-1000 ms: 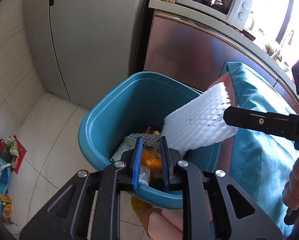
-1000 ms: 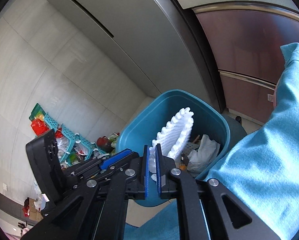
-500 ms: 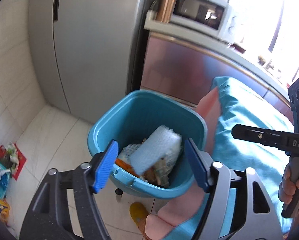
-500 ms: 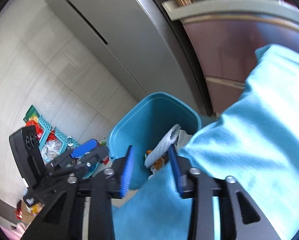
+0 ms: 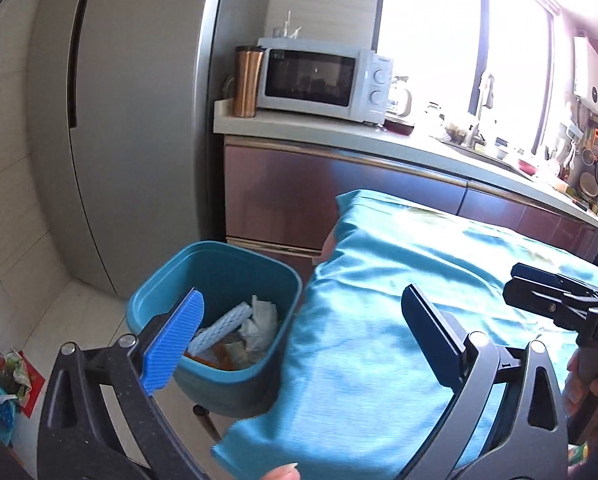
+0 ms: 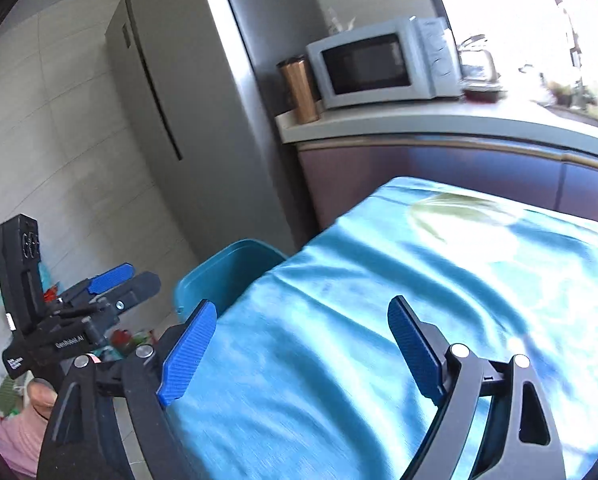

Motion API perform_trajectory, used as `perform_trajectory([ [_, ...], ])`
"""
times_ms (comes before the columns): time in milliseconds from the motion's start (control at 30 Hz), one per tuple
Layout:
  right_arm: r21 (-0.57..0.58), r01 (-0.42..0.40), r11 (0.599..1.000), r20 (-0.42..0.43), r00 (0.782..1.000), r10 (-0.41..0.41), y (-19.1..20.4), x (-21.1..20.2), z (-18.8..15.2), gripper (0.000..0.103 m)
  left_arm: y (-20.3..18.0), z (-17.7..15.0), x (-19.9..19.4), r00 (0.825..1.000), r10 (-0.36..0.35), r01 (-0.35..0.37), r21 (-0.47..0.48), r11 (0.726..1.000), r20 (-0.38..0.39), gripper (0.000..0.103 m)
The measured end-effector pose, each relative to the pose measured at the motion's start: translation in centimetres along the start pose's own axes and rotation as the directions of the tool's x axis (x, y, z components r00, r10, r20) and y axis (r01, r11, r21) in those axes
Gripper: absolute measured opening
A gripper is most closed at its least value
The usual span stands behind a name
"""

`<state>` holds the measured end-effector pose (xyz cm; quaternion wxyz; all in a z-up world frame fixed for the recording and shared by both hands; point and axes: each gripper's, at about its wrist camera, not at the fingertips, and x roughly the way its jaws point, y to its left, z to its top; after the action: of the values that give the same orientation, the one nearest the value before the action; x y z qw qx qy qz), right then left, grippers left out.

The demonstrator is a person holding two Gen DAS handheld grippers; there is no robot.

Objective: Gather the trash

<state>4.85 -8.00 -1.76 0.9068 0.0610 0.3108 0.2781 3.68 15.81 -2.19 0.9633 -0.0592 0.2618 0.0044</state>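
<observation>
A blue trash bin stands on the floor beside a table under a teal cloth. In the bin lie a white foam net, crumpled tissue and orange scraps. My left gripper hangs above the bin's near rim and the table edge; its jaws are opening with nothing between them. My right gripper is over the teal cloth, its jaws also opening and empty. The bin shows only partly behind the table's corner. Each gripper appears in the other's view: the right gripper and the left gripper.
A grey fridge stands behind the bin. A counter carries a white microwave and a copper tumbler. Baskets and loose wrappers lie on the floor at the far left. A hand holds the right gripper's handle.
The right gripper let go of the white foam net, which now lies in the bin. Both grippers opened wide and drew back and up from the bin to the table.
</observation>
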Motion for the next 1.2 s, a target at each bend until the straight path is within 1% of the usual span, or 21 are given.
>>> perform_trajectory([
  [100,0.025,0.061,0.998,0.040,0.997,-0.062,-1.0,-2.0,-0.6,0.088,-1.8,-0.3,-1.1,1.000,-0.004,0.004,0.016,1.000,0.023,0.097],
  [133,0.023,0.088,0.996,0.056,0.994,-0.089,-1.3,-2.7,-0.8,0.090,-2.3,-0.4,-1.3,1.000,-0.010,0.009,0.017,1.000,0.029,0.097],
  [200,0.013,0.140,0.990,0.087,0.986,-0.140,-1.7,-3.9,-1.3,0.092,-3.2,-0.6,-1.9,0.999,-0.018,0.018,0.018,1.000,0.040,0.097],
  [300,0.002,0.187,0.982,0.131,0.974,-0.186,-2.1,-5.8,-2.1,0.094,-4.3,-0.9,-2.4,0.998,-0.022,0.020,0.024,0.999,0.053,0.097],
  [367,-0.009,0.221,0.975,0.157,0.963,-0.217,-2.1,-6.7,-2.6,0.095,-5.0,-1.1,-2.7,0.998,-0.019,0.017,0.033,0.999,0.064,0.097],
  [500,0.006,0.271,0.962,0.203,0.942,-0.267,-2.4,-9.5,-3.9,0.096,-6.2,-1.4,-3.4,0.996,-0.039,0.036,0.035,0.999,0.082,0.097],
  [567,0.009,0.301,0.954,0.232,0.927,-0.295,-2.5,-10.6,-4.6,0.096,-6.9,-1.8,-3.8,0.995,-0.049,0.046,0.035,0.998,0.091,0.097],
  [700,0.024,0.355,0.935,0.246,0.904,-0.350,-2.7,-11.9,-6.0,0.096,-8.0,-2.4,-4.6,0.991,-0.066,0.061,0.048,0.997,0.117,0.097],
  [800,0.023,0.404,0.915,0.274,0.877,-0.394,-2.6,-12.8,-7.1,0.096,-8.8,-2.9,-5.0,0.989,-0.077,0.070,0.058,0.996,0.128,0.097],
  [900,0.028,0.436,0.899,0.309,0.852,-0.423,-2.6,-13.5,-8.0,0.096,-9.6,-3.3,-5.3,0.987,-0.083,0.073,0.080,0.994,0.136,0.097],
  [1033,0.035,0.444,0.895,0.345,0.835,-0.428,-2.5,-14.2,-8.7,0.096,-10.4,-3.6,-5.3,0.985,-0.101,0.088,0.098,0.991,0.139,0.097],
  [1133,0.034,0.476,0.879,0.365,0.813,-0.454,-2.2,-14.7,-8.9,0.096,-11.0,-3.9,-5.0,0.986,-0.087,0.070,0.119,0.990,0.143,0.097],
  [1200,0.039,0.476,0.879,0.380,0.806,-0.453,-2.2,-15.1,-9.0,0.096,-11.2,-4.1,-4.6,0.987,-0.095,0.080,0.118,0.990,0.132,0.097],
])
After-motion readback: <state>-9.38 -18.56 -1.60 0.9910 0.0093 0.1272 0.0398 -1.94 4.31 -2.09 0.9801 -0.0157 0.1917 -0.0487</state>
